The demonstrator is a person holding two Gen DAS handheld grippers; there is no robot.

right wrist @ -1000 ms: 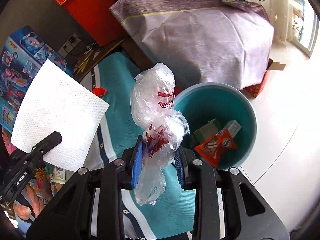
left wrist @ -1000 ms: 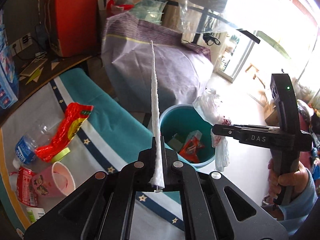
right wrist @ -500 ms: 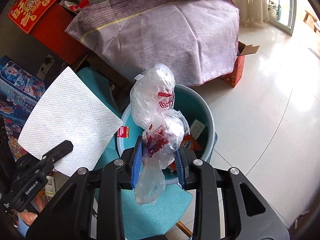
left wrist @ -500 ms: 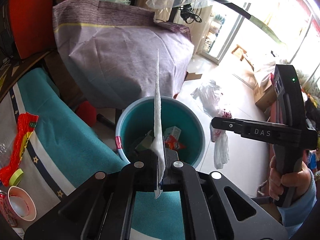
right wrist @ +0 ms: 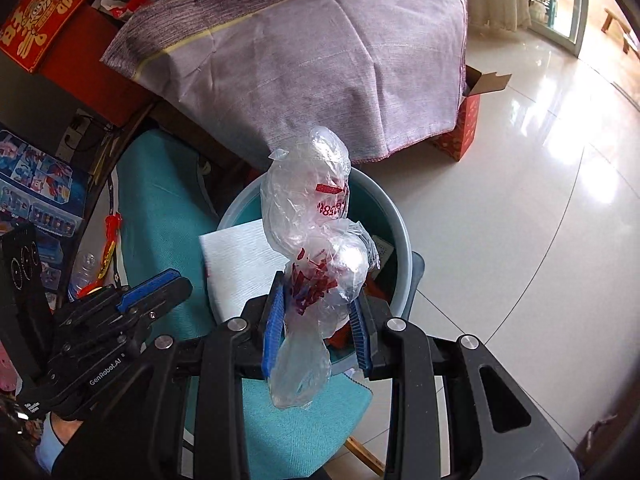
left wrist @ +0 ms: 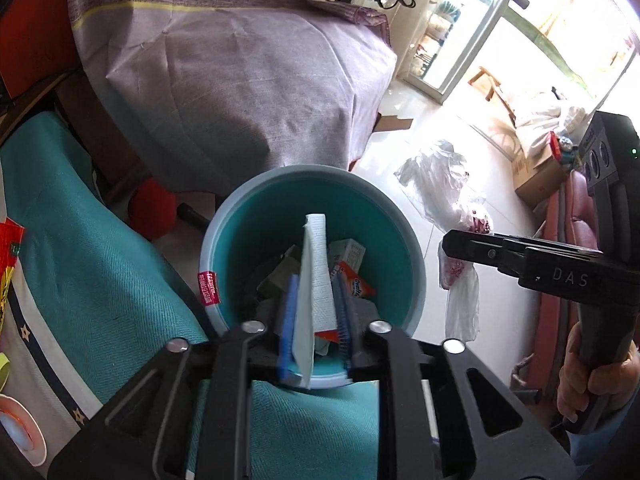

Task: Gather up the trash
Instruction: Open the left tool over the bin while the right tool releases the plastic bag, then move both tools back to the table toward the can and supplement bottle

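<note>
My left gripper [left wrist: 314, 312] hangs open over the teal trash bin [left wrist: 240, 216]. The white paper towel [left wrist: 314, 276] sits loose between its parted blue pads, tipping into the bin. In the right wrist view the towel [right wrist: 236, 264] lies over the bin's near rim [right wrist: 394, 216]. My right gripper [right wrist: 318, 320] is shut on a crumpled clear plastic bag [right wrist: 308, 208] with red print and holds it just beside and above the bin; the bag also shows in the left wrist view [left wrist: 456, 240]. Wrappers and small boxes [left wrist: 352, 256] lie in the bin.
A teal cloth [left wrist: 80, 264] covers the table at the left. A purple-grey cloth [left wrist: 240, 80] drapes furniture behind the bin. A pink cup [left wrist: 20, 432] and a red wrapper [left wrist: 10, 240] lie on the table's left. A red box [right wrist: 460, 128] stands on the white floor.
My left gripper has moved over the bin and opened, and the paper towel has slackened and tipped into the bin. The right gripper still holds the bag, closer to the bin.
</note>
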